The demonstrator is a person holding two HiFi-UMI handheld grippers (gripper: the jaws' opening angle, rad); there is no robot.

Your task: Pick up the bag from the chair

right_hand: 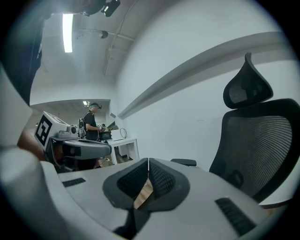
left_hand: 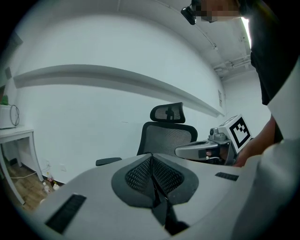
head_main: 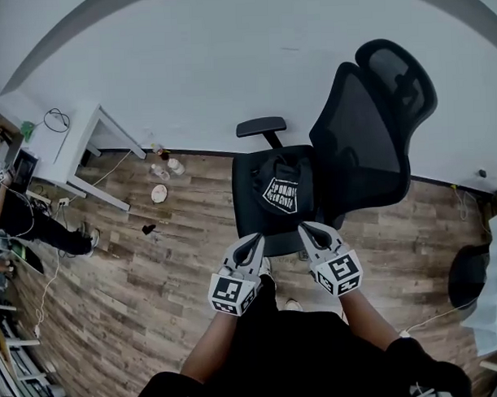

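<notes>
Both sets of jaws are pressed together with nothing pinched: the left gripper and right gripper hang just short of the chair, touching nothing. On the right one only a sliver of wooden floor shows through the slit under the pads. The bag, black with white print, sits on the seat against the backrest, just ahead of both tips.

Risks as I judge them:
1. Going in with the jaws closed just shoves the bag into the backrest, so they need to spread first.
2. The bag looks soft and slumped, so a shallow bite may catch one fold of fabric and slip on the lift.
3. It is an office chair and probably swivels or rolls under a push, which would take the target off line.
4. Neither gripper view shows the bag, since each gripper's own body blocks it, so aim depends on the head view.
5. The armrest on the left side could snag the bag if the lift drifts that way.
</notes>
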